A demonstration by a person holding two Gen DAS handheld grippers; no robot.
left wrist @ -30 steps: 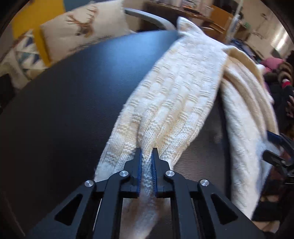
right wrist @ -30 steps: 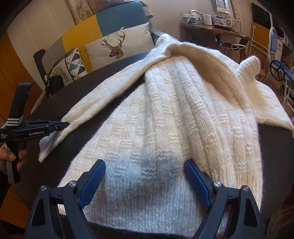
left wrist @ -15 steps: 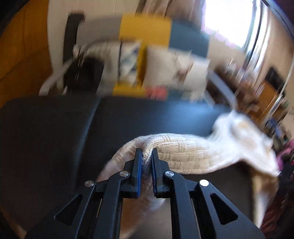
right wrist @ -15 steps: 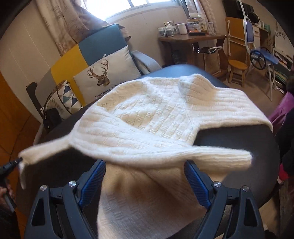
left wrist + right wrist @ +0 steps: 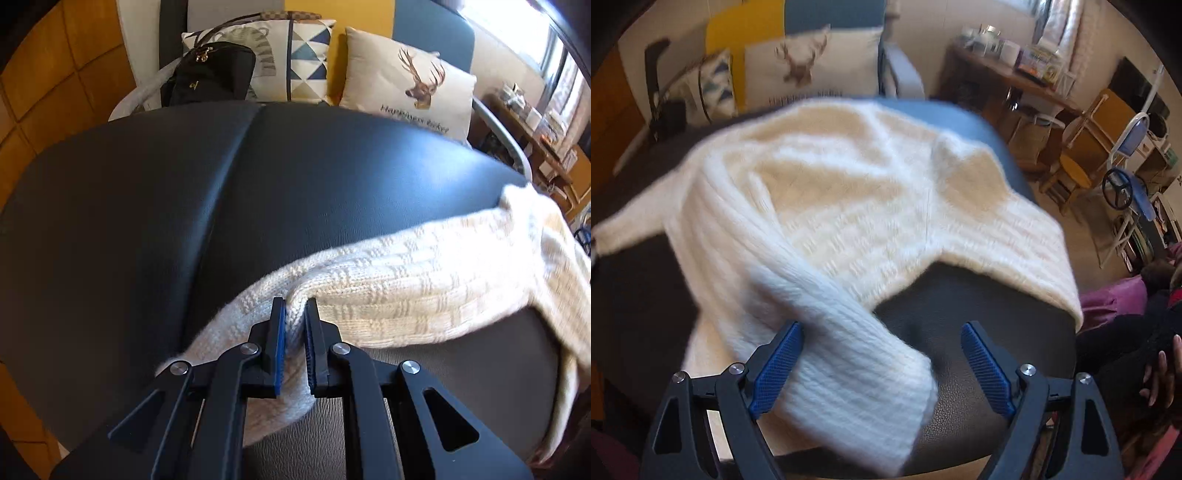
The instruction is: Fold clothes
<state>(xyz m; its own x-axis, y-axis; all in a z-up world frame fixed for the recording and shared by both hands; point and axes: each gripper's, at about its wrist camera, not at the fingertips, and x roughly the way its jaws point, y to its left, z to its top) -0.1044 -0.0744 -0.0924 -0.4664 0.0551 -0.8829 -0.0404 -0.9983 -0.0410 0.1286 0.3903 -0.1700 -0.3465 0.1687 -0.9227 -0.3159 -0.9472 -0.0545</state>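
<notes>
A cream knitted sweater [image 5: 849,206] lies spread over a dark leather table [image 5: 184,206]. My left gripper [image 5: 295,314] is shut on one sleeve [image 5: 406,280], which stretches away to the right toward the sweater's body. In the right wrist view the other sleeve [image 5: 857,354] lies across the front of the table. My right gripper [image 5: 882,350] hovers open over that sleeve, with its cuff between the blue pads [image 5: 775,365] but not pinched.
A sofa with a deer cushion [image 5: 406,81], a triangle-patterned cushion [image 5: 295,62] and a black bag [image 5: 210,74] stands behind the table. Shelves, chairs and clutter [image 5: 1089,140] fill the right. A person's hand [image 5: 1160,373] shows at the right edge.
My left gripper has pulled the sleeve out to the left, so it now stretches sideways over the bare table. The right view has swung; the other sleeve now lies between my right jaws.
</notes>
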